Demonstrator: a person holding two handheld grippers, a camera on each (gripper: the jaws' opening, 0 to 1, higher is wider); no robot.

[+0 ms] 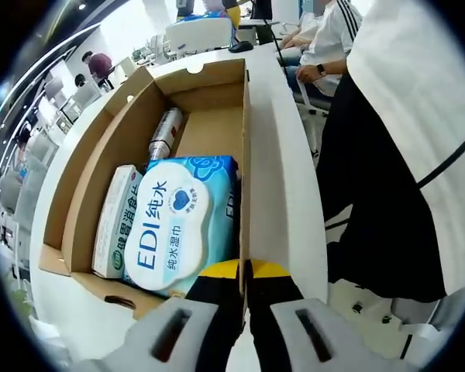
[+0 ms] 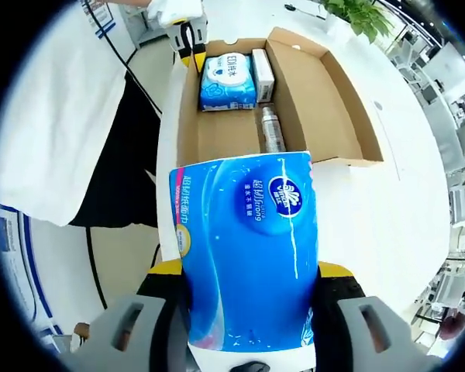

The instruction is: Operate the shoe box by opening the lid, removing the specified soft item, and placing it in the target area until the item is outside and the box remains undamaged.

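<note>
— Where's the soft item, then?

— Out of the box. The right gripper (image 2: 252, 310) has the blue tissue pack (image 2: 248, 252) pinched between its jaws, one jaw on each side of it, and holds it up above the near end of the cardboard shoe box (image 2: 325, 101).

— And the lid?

— Open. The box lies open-topped on the white surface (image 2: 387, 217), its flaps folded outward.

— What's left inside?

— A pack of EDI wet wipes (image 1: 174, 225), light blue with a white oval label. Just beside it, touching, a slim white and green carton (image 1: 115, 221). Further along the box floor lies a silvery bottle (image 1: 164, 133) on its side.

— The other gripper?

— The left gripper (image 1: 246, 283) sits at the box's side wall, right by the wet wipes. Its yellow-tipped jaws stand close together, with the edge of the cardboard wall running up between them; they seem to be pinching that wall.

— Anyone nearby?

— A person in a white top and dark trousers (image 1: 387, 186) stands just beside the surface. Beyond the far end of the box, a seated person with a wristwatch (image 1: 321, 69).
</note>
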